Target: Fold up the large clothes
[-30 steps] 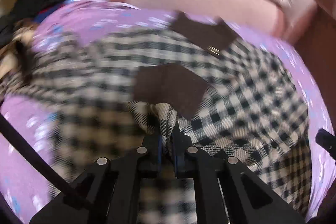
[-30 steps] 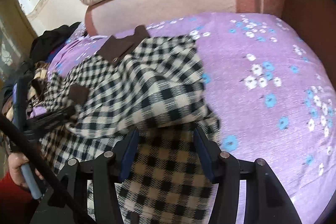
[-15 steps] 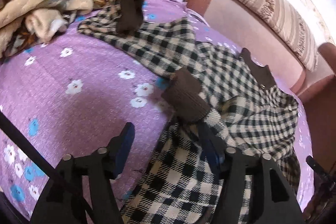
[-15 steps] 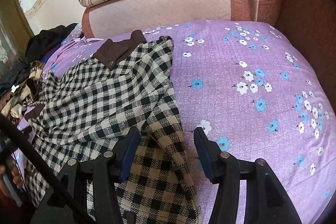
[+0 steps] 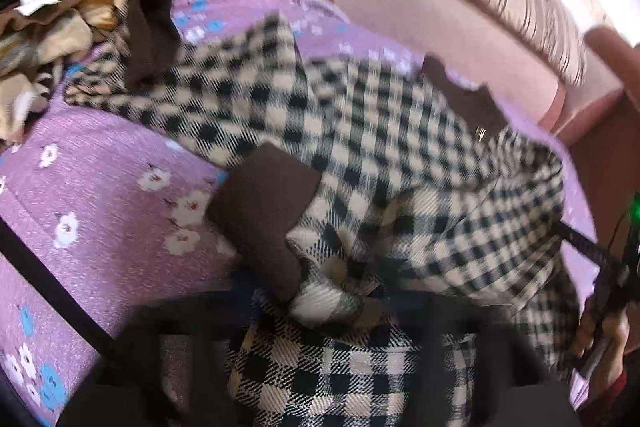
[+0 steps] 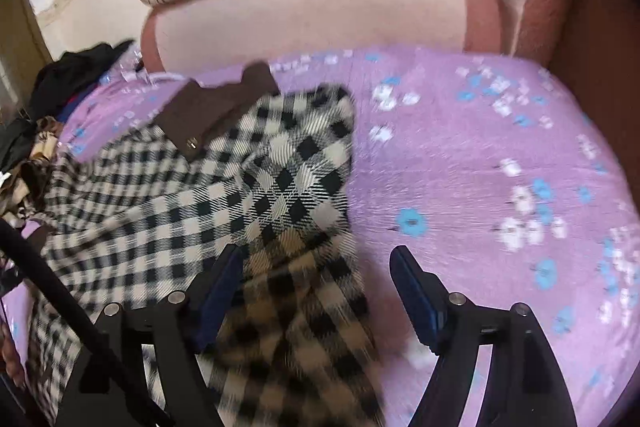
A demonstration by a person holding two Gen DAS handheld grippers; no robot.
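Purple flowery bedsheet (image 6: 460, 155) holds the checked coat (image 6: 180, 211), where the left gripper (image 5: 328, 311), blurry, is pinched tight on a bunch of coat, and the right gripper (image 6: 316, 279) has just been opening, cloth lying loose between.

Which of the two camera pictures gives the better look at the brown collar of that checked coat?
The right wrist view: the brown collar lies flat at the top of the checked coat, with its small gold clasp visible. In the left wrist view the collar is smaller, farther away and more blurred.
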